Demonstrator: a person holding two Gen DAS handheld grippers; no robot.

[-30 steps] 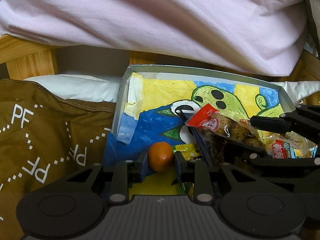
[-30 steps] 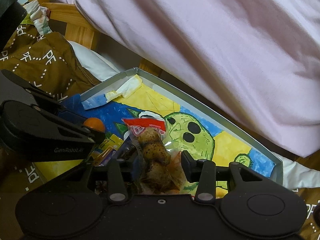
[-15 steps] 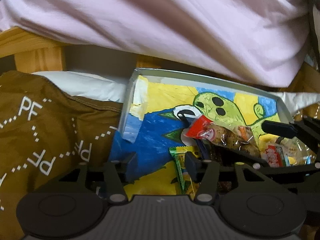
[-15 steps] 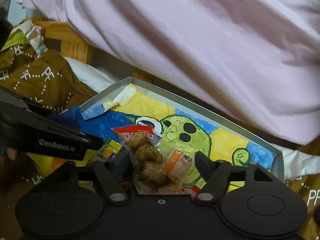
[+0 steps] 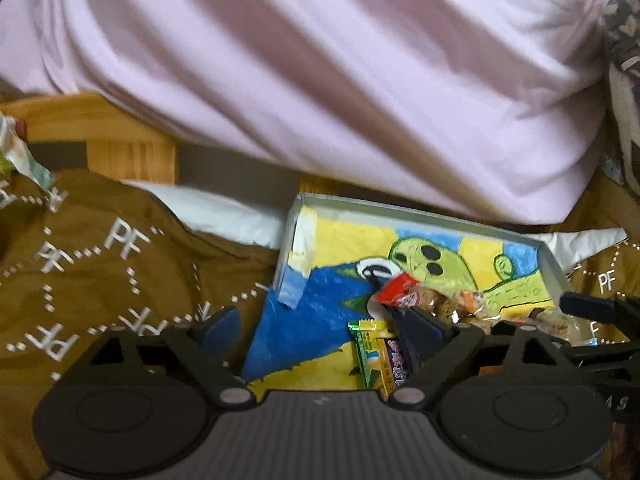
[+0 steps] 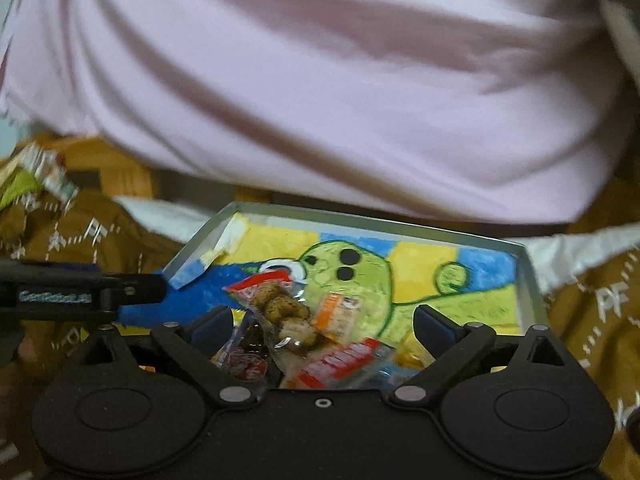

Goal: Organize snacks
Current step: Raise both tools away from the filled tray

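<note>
Snack packets [image 6: 304, 344] lie heaped in the near part of a shallow grey tray [image 6: 530, 280] lined with a crayon drawing. The clear bag of brown lumps [image 6: 280, 312] runs lengthwise, its red-sealed end pointing toward the tray's far-left corner. Left gripper [image 5: 320, 330] and right gripper [image 6: 324, 324] both have fingers spread wide, gripping nothing. Brown "PF" cloth [image 5: 100, 264] surrounds the tray.
</note>
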